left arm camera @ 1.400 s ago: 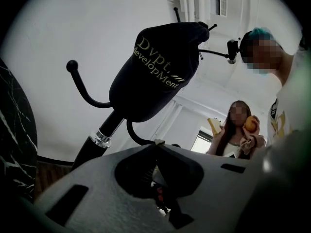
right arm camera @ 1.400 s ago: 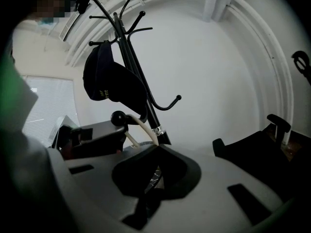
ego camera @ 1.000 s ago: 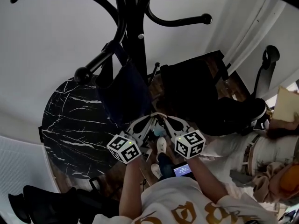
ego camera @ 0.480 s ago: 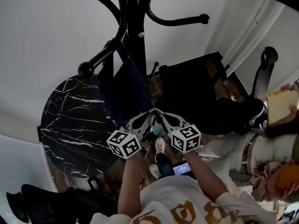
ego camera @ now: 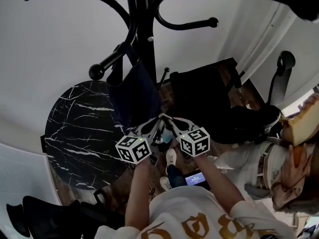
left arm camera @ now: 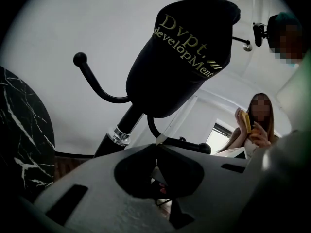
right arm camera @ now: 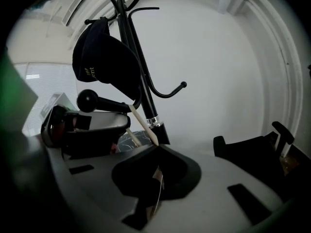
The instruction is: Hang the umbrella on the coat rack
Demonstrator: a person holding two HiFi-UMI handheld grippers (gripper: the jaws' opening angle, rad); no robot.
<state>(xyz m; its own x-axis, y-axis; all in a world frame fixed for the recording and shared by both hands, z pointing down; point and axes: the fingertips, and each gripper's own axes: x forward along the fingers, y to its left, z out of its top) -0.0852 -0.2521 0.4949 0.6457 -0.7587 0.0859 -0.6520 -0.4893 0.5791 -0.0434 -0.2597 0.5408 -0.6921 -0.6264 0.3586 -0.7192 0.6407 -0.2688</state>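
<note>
Head view: where's the umbrella point(ego camera: 133, 91) now? — A

Hanging on the coat rack point(ego camera: 146, 39), its strap point(ego camera: 122, 50) looped over a lower arm point(ego camera: 113, 60), partway along and short of the ball end point(ego camera: 95, 72). It looks hung to me. — B

And the claws? — A

The left gripper point(left arm camera: 156, 142) has its jaws pressed together on nothing, and the right gripper point(right arm camera: 158, 147) is the same. Both sit close by the umbrella's lower end, tips nearly touching each other. — B

So what could spoil it? — A

A careless lift. Either claw rising would likely nudge the fabric and set it swinging, and I'd guess a hard swing could walk the strap along the arm toward the ball end. The two tips could also knock together. Drawing back low and apart seems safest — B
</note>
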